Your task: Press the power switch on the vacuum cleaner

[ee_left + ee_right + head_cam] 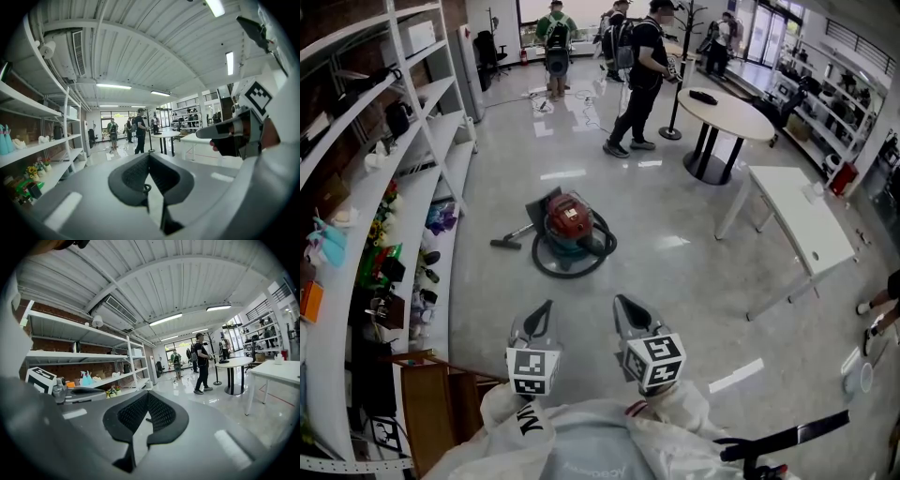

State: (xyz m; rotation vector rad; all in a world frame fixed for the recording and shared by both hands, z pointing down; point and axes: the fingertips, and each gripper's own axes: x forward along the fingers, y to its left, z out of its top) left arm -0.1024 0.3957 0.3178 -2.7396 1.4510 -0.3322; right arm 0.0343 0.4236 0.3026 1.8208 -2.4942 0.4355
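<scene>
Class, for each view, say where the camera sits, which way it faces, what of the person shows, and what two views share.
Head view: on the person's head, looking steeply down at the floor and vacuum cleaner; shows left gripper, right gripper and white sleeves.
Left gripper view: on the left gripper, looking level across the room past its shut jaws; right gripper at right.
Right gripper view: on the right gripper, level toward the shelves; left gripper at left.
Shared: both gripper views show the round table.

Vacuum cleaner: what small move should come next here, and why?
Probably step toward the vacuum cleaner: it sits on the floor well ahead, while the left gripper and right gripper are close to the body, both shut and empty.
</scene>
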